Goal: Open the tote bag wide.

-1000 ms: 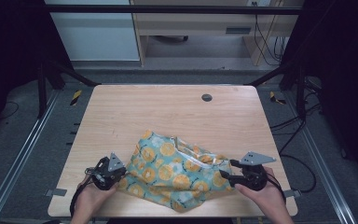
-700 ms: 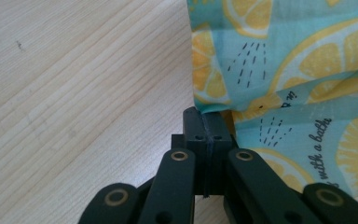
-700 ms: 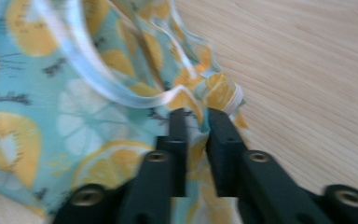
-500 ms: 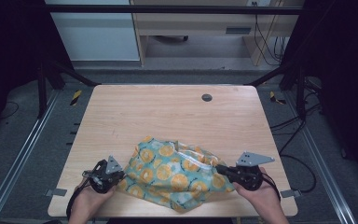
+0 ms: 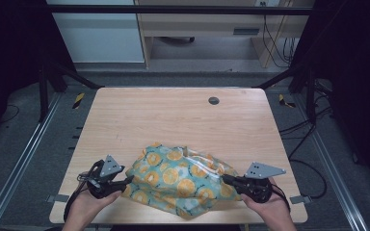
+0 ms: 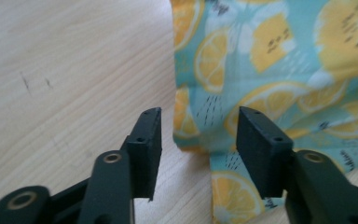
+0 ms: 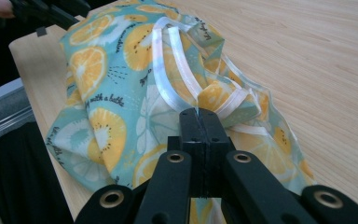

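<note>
Lemon-print cloth [image 5: 180,180] lies between both tools: right tool [image 7: 199,114] is clamped on its edge, left tool [image 6: 198,140] has just been opening around a fold without pressing it.

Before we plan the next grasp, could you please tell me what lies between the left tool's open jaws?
In the left gripper view, the folded edge of the teal lemon-print cloth lies between the left tool's open jaws, untouched.

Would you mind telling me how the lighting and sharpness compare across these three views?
High view: the table is evenly lit, the surroundings fall into deep shadow, and the image is soft. Left gripper view: the jaws are crisp, the lemon-print cloth behind them slightly blurred. Right gripper view: bright and mostly sharp, the table's far edge softening.
</note>
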A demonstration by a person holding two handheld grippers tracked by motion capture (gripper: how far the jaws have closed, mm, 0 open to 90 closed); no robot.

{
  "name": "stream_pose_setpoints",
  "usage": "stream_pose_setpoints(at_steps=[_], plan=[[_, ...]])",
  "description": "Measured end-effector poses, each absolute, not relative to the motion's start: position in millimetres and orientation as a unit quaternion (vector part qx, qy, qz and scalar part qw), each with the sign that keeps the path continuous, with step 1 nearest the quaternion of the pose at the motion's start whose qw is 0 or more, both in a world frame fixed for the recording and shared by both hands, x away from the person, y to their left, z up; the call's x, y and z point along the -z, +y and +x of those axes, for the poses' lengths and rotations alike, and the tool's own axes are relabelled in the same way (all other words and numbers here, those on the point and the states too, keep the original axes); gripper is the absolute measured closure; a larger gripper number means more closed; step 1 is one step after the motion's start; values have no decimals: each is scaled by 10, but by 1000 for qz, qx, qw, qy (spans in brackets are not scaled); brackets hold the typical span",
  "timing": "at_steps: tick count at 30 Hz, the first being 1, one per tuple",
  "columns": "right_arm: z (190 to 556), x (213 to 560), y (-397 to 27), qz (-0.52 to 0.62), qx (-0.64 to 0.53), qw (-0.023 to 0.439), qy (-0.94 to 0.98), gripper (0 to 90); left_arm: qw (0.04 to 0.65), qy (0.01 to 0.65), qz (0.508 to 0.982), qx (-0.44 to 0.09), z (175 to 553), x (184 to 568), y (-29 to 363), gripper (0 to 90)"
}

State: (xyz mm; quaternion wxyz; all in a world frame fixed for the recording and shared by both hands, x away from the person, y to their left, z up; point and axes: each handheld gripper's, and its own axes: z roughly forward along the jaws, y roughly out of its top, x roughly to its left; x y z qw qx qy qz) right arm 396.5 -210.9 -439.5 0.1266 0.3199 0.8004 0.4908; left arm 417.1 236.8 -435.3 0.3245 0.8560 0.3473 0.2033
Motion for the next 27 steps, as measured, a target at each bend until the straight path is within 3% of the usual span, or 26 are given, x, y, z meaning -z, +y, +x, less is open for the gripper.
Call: stream_pose_setpoints(at_steps=[15, 18, 19, 24, 27], plan=[[3953, 4378, -2031, 309, -507, 123, 795, 900, 342, 315, 866, -186, 4264, 4191, 2046, 234], [3956, 4388, -2029, 311, -506, 121, 795, 900, 339, 312, 869, -181, 4304, 4239, 1998, 204], [3964, 4398, -2037, 312, -506, 120, 795, 900, 340, 314, 868, -181, 4318, 4262, 1986, 148], [3985, 4434, -2040, 314, -502, 116, 798, 900, 336, 333, 864, -171, 4443, 4420, 1964, 41], [3999, 4453, -2036, 315, -500, 113, 799, 900, 332, 339, 866, -157, 4495, 4491, 1978, 39]])
